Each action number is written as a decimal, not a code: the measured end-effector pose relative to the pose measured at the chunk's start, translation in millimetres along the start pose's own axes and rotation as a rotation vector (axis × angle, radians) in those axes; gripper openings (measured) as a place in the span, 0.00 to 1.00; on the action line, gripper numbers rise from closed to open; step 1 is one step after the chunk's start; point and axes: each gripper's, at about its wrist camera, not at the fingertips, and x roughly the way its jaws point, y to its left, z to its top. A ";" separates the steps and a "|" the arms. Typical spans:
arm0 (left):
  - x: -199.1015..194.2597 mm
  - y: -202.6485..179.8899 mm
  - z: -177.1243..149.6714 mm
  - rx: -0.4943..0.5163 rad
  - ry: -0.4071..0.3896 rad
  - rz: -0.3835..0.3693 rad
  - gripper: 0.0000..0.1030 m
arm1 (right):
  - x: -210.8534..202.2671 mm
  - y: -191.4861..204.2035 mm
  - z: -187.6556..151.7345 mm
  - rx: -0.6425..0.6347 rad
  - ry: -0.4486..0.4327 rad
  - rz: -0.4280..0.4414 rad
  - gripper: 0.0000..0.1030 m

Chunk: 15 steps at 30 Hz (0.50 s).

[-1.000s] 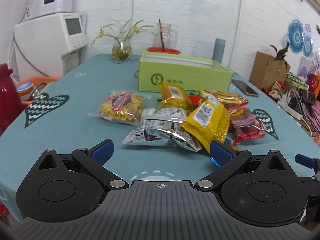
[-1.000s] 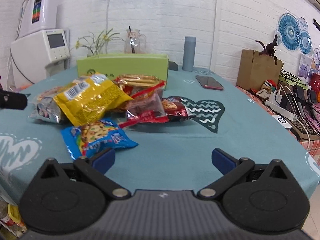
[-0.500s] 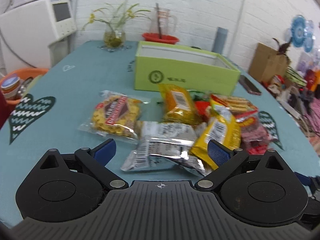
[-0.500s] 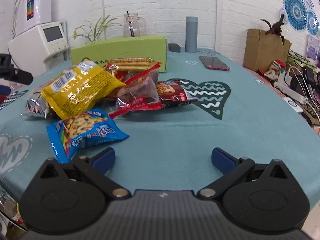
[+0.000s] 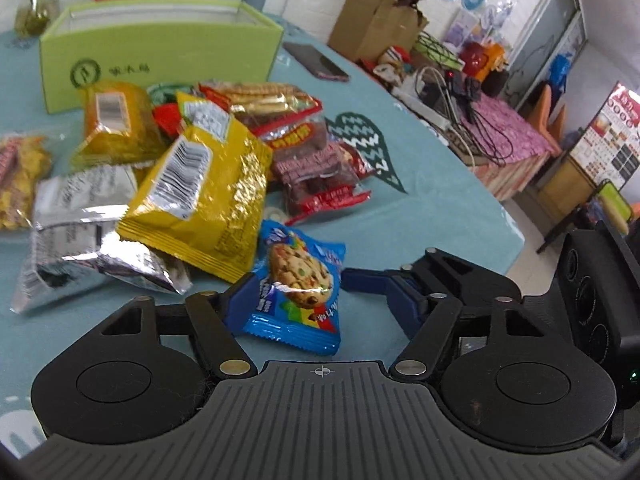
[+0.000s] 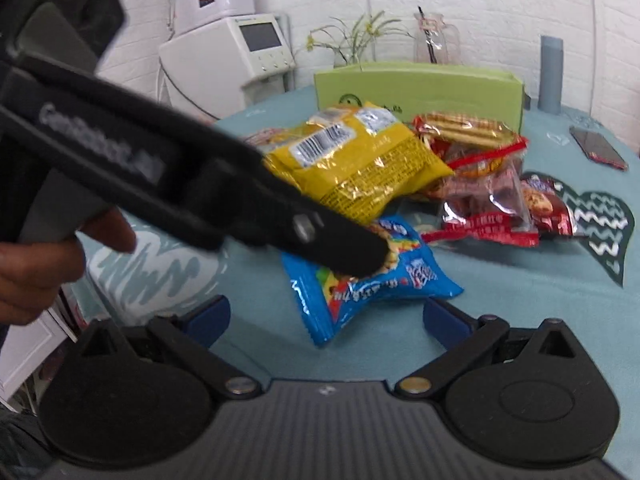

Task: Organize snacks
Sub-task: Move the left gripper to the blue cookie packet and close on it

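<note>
A blue cookie packet (image 5: 300, 280) lies on the teal tablecloth at the near edge of the snack pile. My left gripper (image 5: 320, 300) straddles it and its jaws are closing. The left pad (image 5: 240, 300) is at the packet's edge, while the right pad stands clear of it. In the right wrist view the same packet (image 6: 372, 284) lies just ahead of my right gripper (image 6: 326, 318), which is open and holds nothing. One black finger (image 6: 344, 246) of the left gripper reaches over the packet there. A green box (image 5: 160, 48) stands open behind the pile.
The pile holds a yellow bag (image 5: 200, 200), a silver bag (image 5: 80, 232) and red packets (image 5: 316, 176). A phone (image 6: 598, 148) and a grey cylinder (image 6: 551, 76) sit at the back right. The table edge runs close on the right, and a hand (image 6: 40, 264) holds the left gripper.
My left gripper swung right and down onto the blue packet and its jaws narrowed. The right gripper turned left toward the same packet, and the left gripper now crosses its view.
</note>
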 end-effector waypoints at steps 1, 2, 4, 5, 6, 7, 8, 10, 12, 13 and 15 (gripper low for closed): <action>3.4 0.3 -0.9 -0.010 0.007 0.003 0.46 | 0.7 -0.4 0.6 -0.002 -0.001 0.015 0.99; 4.5 -0.2 -3.6 -0.010 0.010 0.008 0.40 | -0.3 -1.0 0.7 -0.002 -0.004 0.023 0.99; 7.7 -3.6 -7.5 -0.016 0.032 -0.008 0.37 | -4.9 -1.9 -1.1 -0.002 -0.006 0.033 0.99; 8.3 -5.7 -10.9 -0.020 0.050 -0.037 0.37 | -8.1 -3.1 -3.6 -0.003 -0.003 0.023 0.99; 9.0 -10.3 -13.9 -0.013 0.066 -0.056 0.38 | -12.1 -3.8 -5.4 -0.004 0.001 0.006 0.99; 8.8 -15.1 -16.5 -0.002 0.073 -0.059 0.38 | -17.1 -4.8 -7.0 -0.003 0.007 -0.016 0.99; 7.2 -19.2 -17.7 0.008 0.067 -0.034 0.39 | -22.8 -6.9 -8.0 0.002 0.007 -0.041 0.99; -0.5 -21.3 -14.5 0.016 0.018 0.024 0.48 | -33.9 -9.2 -8.1 0.009 -0.001 -0.089 0.99; -7.1 -18.3 -6.0 -0.005 -0.038 0.049 0.64 | -39.8 -7.4 -5.0 -0.002 -0.026 -0.141 0.99; -6.7 -15.9 -1.4 -0.022 -0.047 0.052 0.64 | -40.4 -7.4 -3.8 -0.006 -0.040 -0.150 0.99; -2.3 -14.6 5.2 -0.043 -0.034 0.054 0.63 | -35.8 -8.3 -0.1 0.004 -0.047 -0.152 0.99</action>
